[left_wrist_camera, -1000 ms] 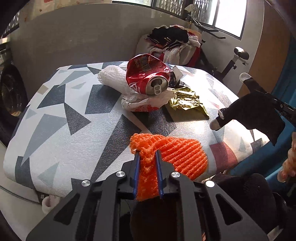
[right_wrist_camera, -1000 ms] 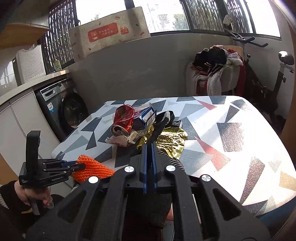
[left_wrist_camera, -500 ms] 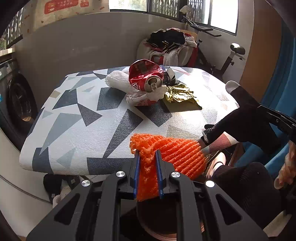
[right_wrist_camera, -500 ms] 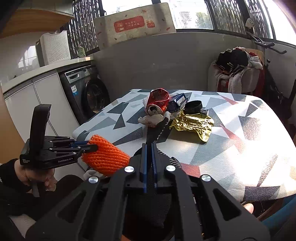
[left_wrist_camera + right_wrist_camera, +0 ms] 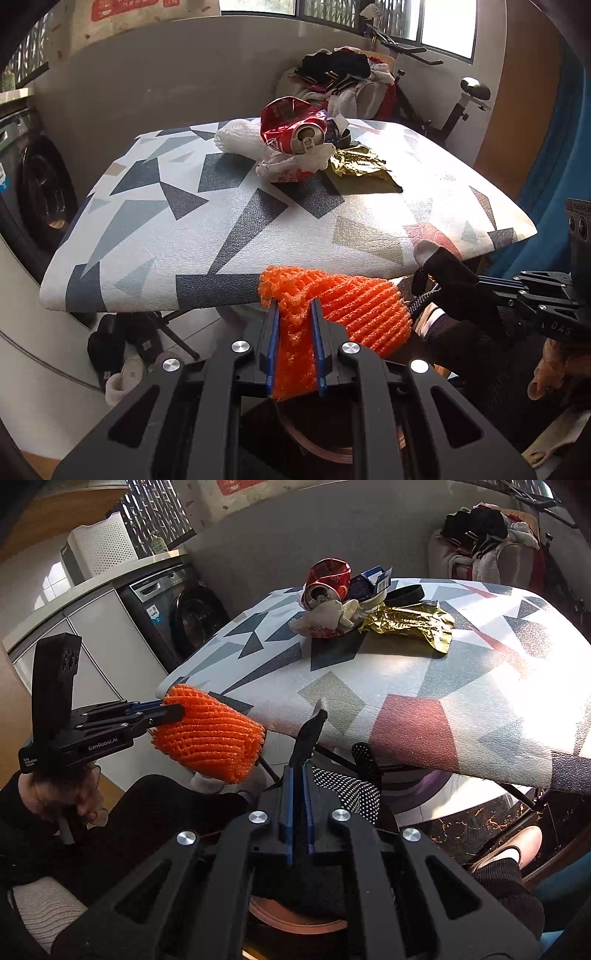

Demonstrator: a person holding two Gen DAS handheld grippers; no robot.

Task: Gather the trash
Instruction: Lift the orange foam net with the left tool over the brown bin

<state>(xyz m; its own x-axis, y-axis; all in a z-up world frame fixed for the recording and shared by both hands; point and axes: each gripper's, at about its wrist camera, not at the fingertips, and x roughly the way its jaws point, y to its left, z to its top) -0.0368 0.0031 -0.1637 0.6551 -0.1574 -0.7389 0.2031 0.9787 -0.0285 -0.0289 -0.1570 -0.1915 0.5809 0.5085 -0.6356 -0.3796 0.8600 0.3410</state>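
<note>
Two pieces of trash are off the table now, one in each gripper.
Your left gripper point(image 5: 293, 314) pinches the orange foam net point(image 5: 332, 310); your right gripper point(image 5: 297, 775) is clamped on a black glove point(image 5: 308, 734). Both have dropped below the table point(image 5: 480, 709) edge, probably over a bin. The crushed can point(image 5: 291, 125), gold wrapper point(image 5: 410, 622) and paper wads point(image 5: 328, 620) remain; your knees crowd the drop.

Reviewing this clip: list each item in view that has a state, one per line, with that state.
Left hand-held gripper: shut on the orange foam net, off the table.
Right hand-held gripper: shut on a black glove, off the table.
Red can: crushed, on its side, mouth toward the left camera.
Gold wrapper: crumpled, on the table.
White foam net: on the table behind the can.
</note>
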